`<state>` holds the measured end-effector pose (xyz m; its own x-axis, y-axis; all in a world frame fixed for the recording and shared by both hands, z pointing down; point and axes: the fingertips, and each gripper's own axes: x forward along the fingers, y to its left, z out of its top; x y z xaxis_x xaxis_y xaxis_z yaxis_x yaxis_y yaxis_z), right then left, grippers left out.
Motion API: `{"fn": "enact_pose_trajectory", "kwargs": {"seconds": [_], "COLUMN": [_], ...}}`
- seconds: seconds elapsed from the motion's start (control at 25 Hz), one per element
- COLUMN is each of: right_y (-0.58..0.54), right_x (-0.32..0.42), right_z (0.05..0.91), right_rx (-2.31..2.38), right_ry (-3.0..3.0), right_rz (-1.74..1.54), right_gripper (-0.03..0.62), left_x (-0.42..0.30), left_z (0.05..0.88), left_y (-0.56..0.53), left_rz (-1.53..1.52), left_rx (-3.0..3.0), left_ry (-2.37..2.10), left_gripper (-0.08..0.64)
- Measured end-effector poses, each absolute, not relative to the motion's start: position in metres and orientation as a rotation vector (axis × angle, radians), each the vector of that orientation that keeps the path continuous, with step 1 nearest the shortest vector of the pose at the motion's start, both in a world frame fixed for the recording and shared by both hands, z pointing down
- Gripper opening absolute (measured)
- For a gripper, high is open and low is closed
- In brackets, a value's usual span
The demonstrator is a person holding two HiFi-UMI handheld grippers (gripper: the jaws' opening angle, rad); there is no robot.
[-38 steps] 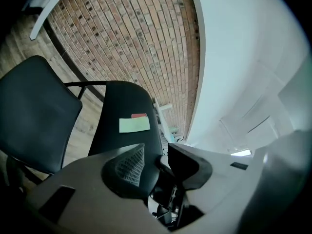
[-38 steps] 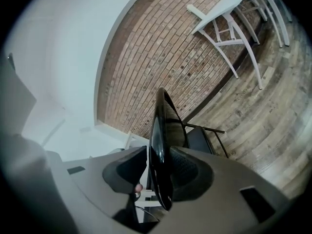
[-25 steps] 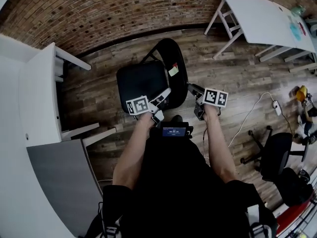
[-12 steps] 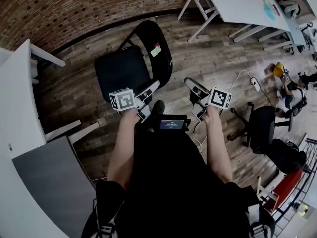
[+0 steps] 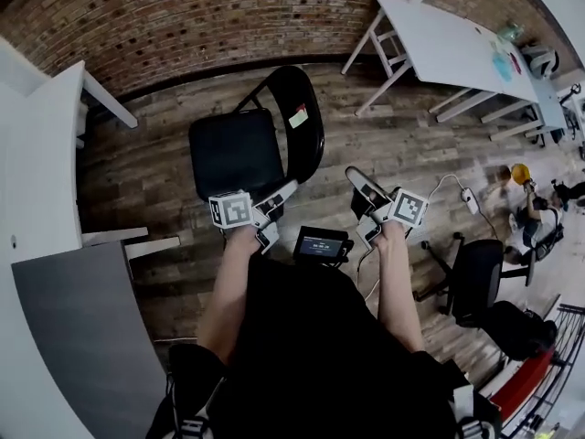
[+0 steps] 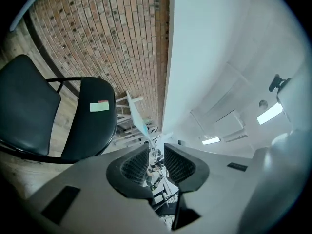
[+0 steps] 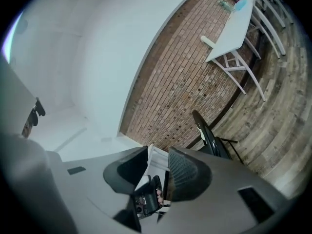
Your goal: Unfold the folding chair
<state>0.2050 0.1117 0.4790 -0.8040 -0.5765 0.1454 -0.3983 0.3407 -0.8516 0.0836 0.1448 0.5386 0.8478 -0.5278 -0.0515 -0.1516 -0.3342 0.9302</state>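
Note:
The black folding chair [image 5: 236, 154] stands unfolded on the wood floor, its seat flat and its backrest [image 5: 302, 122] bearing a pale sticker. My left gripper [image 5: 277, 210] hovers just off the seat's near right corner and touches nothing. Its jaws have just been closing, and a narrow gap with nothing in it remains. In the left gripper view the chair [image 6: 29, 111] lies to the left of the left gripper [image 6: 156, 162]. My right gripper [image 5: 361, 204] is open and empty, off to the chair's right. The right gripper view shows the right gripper [image 7: 158, 172] with the chair [image 7: 209, 135] edge-on beyond it.
A white trestle table [image 5: 457, 44] stands at the back right. A white desk [image 5: 37, 154] and a grey panel [image 5: 82, 337] fill the left side. A black office chair [image 5: 475, 277] and a cable with a power strip [image 5: 466, 195] lie to the right. A brick wall [image 5: 183, 16] runs behind.
Both grippers have drawn back from the chair toward my body, and the left jaws stand narrower. The chair has not moved.

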Motion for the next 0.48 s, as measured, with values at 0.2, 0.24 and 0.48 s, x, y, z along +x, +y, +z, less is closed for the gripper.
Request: {"fn": "enact_pose_trajectory", "kwargs": {"seconds": [0.2,0.24,0.48], "right_y": [0.119,0.121,0.137], "right_x": [0.211,0.213,0.232], "right_z": [0.472,0.472,0.478], "right_rx": [-0.761,-0.740,-0.603], "right_ry": [2.447,2.454,2.465], "right_rz": [-1.476,-1.483,-1.529], "right_gripper": [0.140,0.140,0.140], "left_x": [0.095,0.099,0.115], "left_z": [0.524,0.522,0.522], "left_y": [0.150,0.153,0.182], "left_rz": [-0.445,-0.447,-0.466], "left_rx": [1.909,1.910,1.868], "left_ry": [-0.584,-0.599,-0.723], "left_gripper": [0.106,0.106,0.106]}}
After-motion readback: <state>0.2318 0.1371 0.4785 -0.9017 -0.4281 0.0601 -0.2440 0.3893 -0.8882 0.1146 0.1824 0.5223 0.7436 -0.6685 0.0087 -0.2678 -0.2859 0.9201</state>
